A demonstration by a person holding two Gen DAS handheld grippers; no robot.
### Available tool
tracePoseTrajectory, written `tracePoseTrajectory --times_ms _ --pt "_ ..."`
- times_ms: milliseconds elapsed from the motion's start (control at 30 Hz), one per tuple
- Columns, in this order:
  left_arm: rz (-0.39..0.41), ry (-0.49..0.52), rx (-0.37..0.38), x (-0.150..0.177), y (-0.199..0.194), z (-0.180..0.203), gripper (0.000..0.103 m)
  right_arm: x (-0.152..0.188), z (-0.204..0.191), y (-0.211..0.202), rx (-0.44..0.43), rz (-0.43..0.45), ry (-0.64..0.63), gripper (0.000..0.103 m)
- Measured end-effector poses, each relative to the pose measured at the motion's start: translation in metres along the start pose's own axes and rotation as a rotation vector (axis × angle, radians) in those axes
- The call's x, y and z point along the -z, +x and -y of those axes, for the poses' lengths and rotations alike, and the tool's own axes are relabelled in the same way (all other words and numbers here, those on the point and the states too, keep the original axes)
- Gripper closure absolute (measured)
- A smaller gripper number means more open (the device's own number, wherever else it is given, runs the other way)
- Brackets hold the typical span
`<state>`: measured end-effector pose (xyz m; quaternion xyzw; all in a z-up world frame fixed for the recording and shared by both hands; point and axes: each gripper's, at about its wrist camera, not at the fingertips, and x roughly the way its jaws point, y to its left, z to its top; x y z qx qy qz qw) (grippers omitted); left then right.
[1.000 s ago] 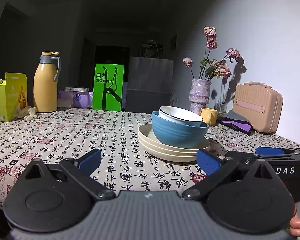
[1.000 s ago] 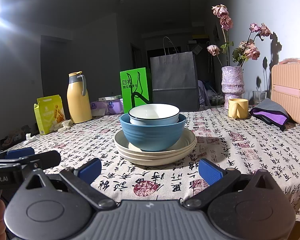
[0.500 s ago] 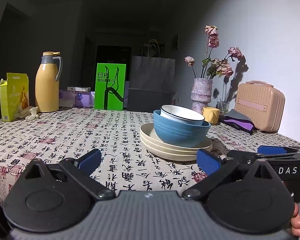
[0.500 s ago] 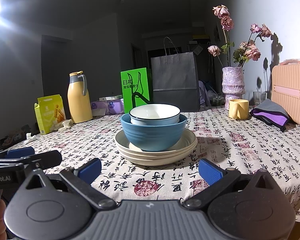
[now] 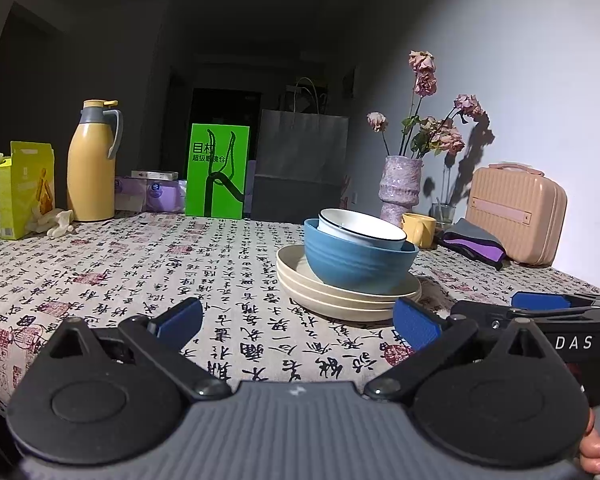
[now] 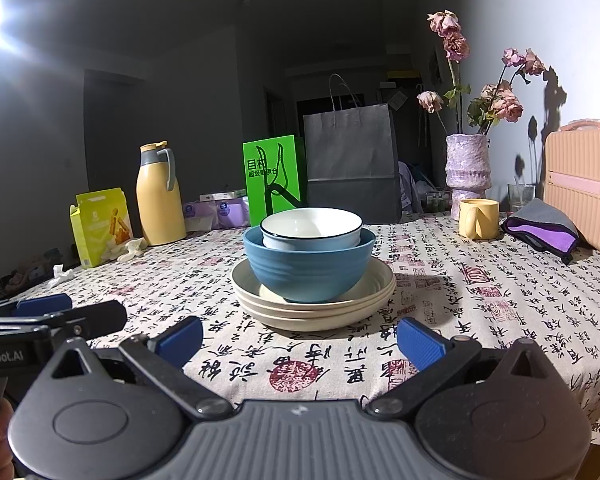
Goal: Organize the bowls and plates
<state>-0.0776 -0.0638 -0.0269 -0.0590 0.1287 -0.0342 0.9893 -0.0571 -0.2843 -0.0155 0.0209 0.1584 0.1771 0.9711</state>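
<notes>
On the table: the dishes sit as one pile on the calligraphy-print tablecloth (image 6: 500,280), toward the right gripper's side, well clear of both tools.
Stack: white bowl (image 6: 310,227) nests inside the blue bowl (image 6: 309,266), which stands on the cream plates (image 6: 314,304); three plate rims show, I think, though the bottom edge is hard to separate.
Left gripper (image 5: 296,322): jaws spread wide, nothing between the blue pads, hanging low over the near cloth and aimed left of the pile.
Right gripper (image 6: 300,340): jaws also wide and empty, lined up almost square on the plates, just short of their near rim.
Task read: the pile looks nested and tidy, so the sorting seems nearly or fully done; I judge any further move would be a lift or a nudge of the whole stack.
Risk, tilt: from the left wrist view the white bowl sits slightly canted in the blue one; a bump could rock it out.
Risk, grip: pinching only the top plate rim could leave the lower plates behind, or slide the bowls.
Risk, cloth: a dragging finger could pucker the fabric and shift everything.
Risk, neighbours: yellow mug (image 6: 478,219), purple vase (image 6: 467,168) of dried roses and drinking glass (image 6: 520,197) stand behind right; a wide swing that way could topple them.
Risk, collision: the grippers hang side by side, so crossing paths could make them clash.
</notes>
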Motion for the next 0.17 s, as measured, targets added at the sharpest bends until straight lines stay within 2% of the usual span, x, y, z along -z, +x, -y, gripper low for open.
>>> tracePoseTrajectory --times_ms 167 --pt "-0.003 -0.002 0.0 0.0005 0.0004 -0.0004 0.0 0.0 -0.0003 -0.0001 0.0 0.0 0.0 0.0"
